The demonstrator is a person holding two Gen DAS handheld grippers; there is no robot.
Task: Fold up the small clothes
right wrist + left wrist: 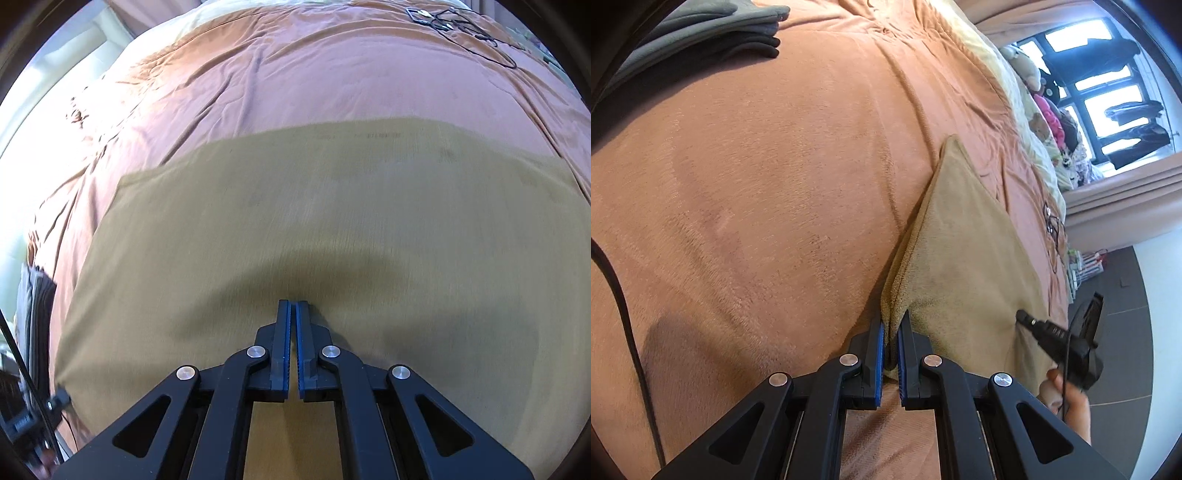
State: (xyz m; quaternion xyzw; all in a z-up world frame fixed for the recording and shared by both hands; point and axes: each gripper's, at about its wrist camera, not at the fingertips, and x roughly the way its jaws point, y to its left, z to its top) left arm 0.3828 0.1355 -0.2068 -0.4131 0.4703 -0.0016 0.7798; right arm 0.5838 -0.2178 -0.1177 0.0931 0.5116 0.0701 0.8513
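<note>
A tan cloth [960,240] [314,206] lies spread flat on an orange-brown bedspread [757,184]. My left gripper [894,317] is shut on the cloth's near corner, with the hem bunched between its blue pads. In the right wrist view my right gripper [293,303] is shut. Its tips rest on the middle of the cloth, which dips around them, and no fabric shows between the jaws. The left wrist view shows the right gripper [1021,316] touching the cloth's right part, held by a hand [1067,402].
A stack of folded grey clothes [713,33] [35,299] sits on the bed past the cloth's left side. A black cable [628,314] runs over the bedspread. Tangled black cords [461,26] lie at the far side. Soft toys [1023,66] sit by a window [1108,85].
</note>
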